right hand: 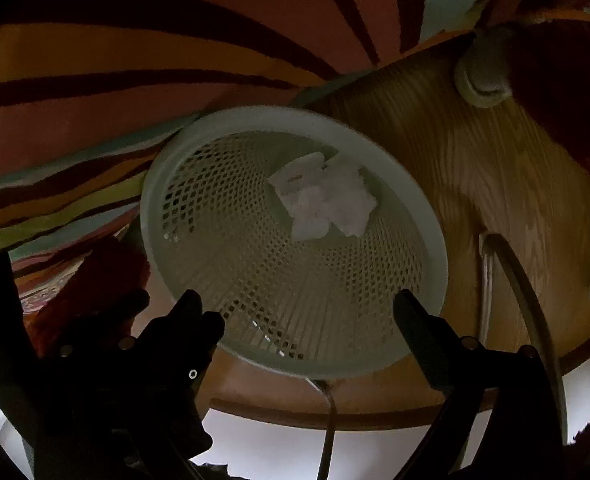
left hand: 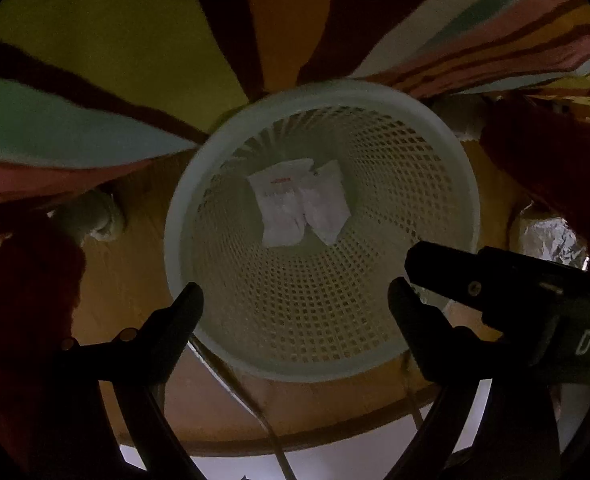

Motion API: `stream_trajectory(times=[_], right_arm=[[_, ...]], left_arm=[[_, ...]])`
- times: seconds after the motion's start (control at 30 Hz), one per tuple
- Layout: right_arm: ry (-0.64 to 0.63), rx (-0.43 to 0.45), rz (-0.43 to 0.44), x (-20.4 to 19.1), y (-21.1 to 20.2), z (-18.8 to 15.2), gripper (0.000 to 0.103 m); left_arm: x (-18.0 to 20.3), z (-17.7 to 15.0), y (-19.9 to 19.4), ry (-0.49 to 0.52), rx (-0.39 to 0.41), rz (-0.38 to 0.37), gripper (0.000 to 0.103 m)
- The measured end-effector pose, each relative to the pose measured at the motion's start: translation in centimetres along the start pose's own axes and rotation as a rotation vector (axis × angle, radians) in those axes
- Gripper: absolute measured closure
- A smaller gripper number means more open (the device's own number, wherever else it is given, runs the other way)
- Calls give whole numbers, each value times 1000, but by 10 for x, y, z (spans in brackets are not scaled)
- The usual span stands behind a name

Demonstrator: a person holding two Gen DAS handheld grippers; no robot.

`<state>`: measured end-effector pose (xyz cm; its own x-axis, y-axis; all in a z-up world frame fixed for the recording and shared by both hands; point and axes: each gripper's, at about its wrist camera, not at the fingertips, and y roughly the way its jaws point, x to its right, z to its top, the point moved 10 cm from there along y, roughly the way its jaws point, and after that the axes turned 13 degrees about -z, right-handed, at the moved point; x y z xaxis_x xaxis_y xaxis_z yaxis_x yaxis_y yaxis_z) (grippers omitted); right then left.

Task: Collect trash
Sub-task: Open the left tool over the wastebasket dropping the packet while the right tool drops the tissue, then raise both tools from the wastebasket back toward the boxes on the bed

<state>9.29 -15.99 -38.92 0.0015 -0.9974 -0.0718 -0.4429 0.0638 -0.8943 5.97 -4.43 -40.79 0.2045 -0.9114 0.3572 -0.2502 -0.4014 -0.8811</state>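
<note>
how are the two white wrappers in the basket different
The left wrapper shows a small red mark near its top; the right wrapper shows none. The left one lies squarer, the right one tilted and narrower. Both are white, crumpled, side by side and touching at the bottom of the mesh basket.

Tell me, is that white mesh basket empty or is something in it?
Not empty. Two crumpled white wrappers lie at the bottom of the basket, seen from both cameras; the rest of its inside looks bare.
</note>
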Motion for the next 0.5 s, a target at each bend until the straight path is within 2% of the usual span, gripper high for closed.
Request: stream_trajectory(times=[0.13,0.37,0.5], right_arm=[[1,-11,5,0,-4,-4,11],[-32,36,43,-7,-28,-15,11],[-46,62,72,-10,-43,-23,11]], left_arm=[[0,0,-10,-3,27,-8,12],[4,-9,-27,-26,55,-43,12],[16,-17,-39,6,63,-59,12]])
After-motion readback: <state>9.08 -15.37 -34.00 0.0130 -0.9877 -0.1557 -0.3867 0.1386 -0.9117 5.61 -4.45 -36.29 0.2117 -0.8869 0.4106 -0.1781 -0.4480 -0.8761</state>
